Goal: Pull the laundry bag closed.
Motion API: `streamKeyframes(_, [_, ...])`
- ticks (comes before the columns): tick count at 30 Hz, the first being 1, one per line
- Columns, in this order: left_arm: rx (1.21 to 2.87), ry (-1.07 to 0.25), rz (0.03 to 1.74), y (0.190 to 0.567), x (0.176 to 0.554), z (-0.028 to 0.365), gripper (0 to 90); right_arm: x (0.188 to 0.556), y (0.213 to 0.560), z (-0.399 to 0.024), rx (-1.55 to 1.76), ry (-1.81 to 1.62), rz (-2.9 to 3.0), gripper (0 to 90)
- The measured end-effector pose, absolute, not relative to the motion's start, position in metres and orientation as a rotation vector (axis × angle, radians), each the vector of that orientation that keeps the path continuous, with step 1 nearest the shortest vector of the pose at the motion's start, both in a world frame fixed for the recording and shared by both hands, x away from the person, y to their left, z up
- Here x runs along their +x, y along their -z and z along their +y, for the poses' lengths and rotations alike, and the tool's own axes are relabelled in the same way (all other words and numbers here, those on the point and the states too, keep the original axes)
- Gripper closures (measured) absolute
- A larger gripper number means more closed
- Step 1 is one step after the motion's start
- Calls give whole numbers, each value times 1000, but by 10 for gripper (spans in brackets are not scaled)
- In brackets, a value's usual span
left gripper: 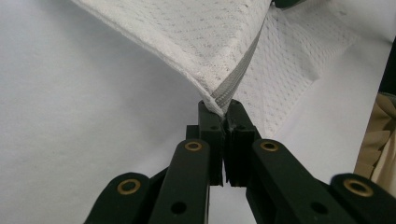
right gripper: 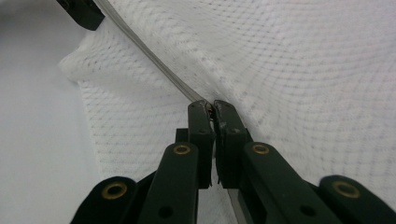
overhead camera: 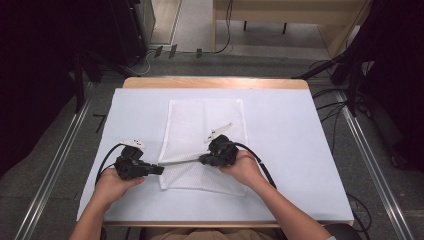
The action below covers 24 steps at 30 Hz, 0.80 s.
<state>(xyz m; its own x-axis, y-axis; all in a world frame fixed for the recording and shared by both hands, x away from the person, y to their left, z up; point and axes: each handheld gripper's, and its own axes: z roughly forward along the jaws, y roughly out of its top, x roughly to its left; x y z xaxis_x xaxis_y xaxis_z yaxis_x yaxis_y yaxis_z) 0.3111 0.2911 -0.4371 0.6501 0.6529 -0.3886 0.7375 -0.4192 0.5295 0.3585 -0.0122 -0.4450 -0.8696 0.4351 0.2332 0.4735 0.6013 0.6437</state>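
1. In the left gripper view, the left gripper point(left gripper: 225, 112) has its jaws pressed together at centre frame, pinching the end of the grey zipper strip point(left gripper: 238, 70) at the corner of the white mesh bag point(left gripper: 196, 32).
2. In the right gripper view, the right gripper point(right gripper: 211, 109) also has its jaws closed, nipping the zipper strip point(right gripper: 154, 60) at mid-frame, with mesh point(right gripper: 303, 70) spreading to the upper right.
3. In the high view, the zipper point(overhead camera: 180, 162) runs taut between the left gripper point(overhead camera: 159, 169), lower left of centre, and the right gripper point(overhead camera: 202, 159), just right of it.
4. The bag point(overhead camera: 200, 125) lies flat at the centre of the pale blue table point(overhead camera: 290, 150), its near edge lifted by the grippers.
5. A hand point(overhead camera: 112, 185) holds the left tool; another hand point(overhead camera: 245, 170) holds the right.
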Motion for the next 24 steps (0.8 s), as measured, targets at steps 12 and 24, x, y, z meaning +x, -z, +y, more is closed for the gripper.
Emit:
streamKeyframes(12, [2177,157,1082,437,311,294,888,360,447,-30,-835,1119,-2757,884])
streamKeyframes(24, [2178,162,1077,437,311,296,888,358,446,-38,-843,1120,-2750,884])
